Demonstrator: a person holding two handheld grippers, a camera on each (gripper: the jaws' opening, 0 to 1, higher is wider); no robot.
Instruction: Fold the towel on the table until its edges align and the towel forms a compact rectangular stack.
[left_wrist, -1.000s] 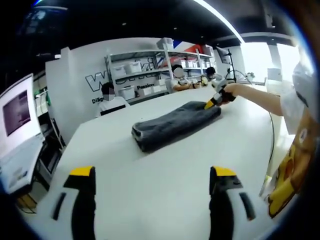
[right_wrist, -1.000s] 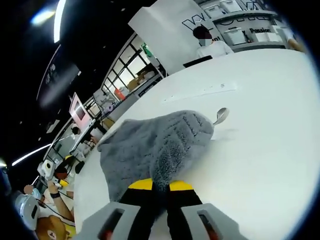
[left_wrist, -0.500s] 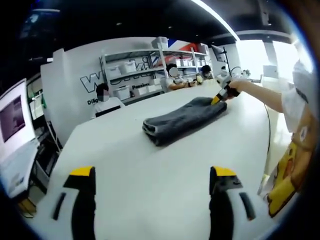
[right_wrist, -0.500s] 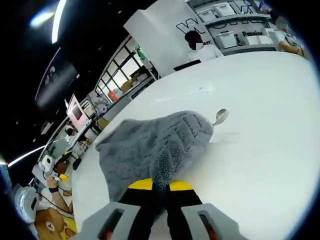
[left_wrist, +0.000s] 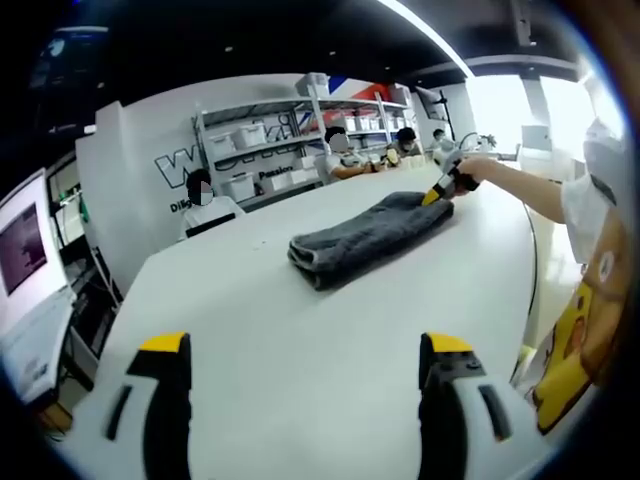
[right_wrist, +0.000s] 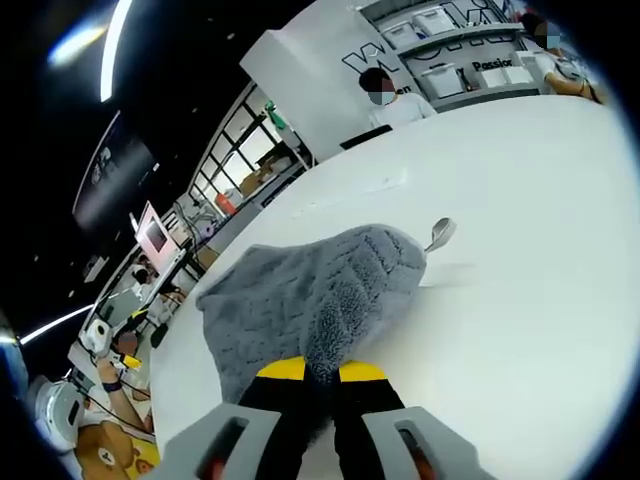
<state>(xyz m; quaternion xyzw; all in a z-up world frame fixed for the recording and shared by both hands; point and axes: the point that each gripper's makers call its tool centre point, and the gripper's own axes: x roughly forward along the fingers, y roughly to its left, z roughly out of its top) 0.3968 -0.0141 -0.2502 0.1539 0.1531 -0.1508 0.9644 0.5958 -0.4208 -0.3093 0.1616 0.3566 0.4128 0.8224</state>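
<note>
Right gripper (right_wrist: 311, 372) clamped shut on the near end of the grey towel (right_wrist: 300, 295), which lies folded long on the white table (right_wrist: 520, 300) just ahead of the jaws, probably pinned so the layers can be tugged square. Left gripper (left_wrist: 305, 350) open and empty, well back from the towel (left_wrist: 370, 236). Small shiny thing (right_wrist: 440, 234) beyond the towel, perhaps a spoon; towel's lower layers hidden.
</note>
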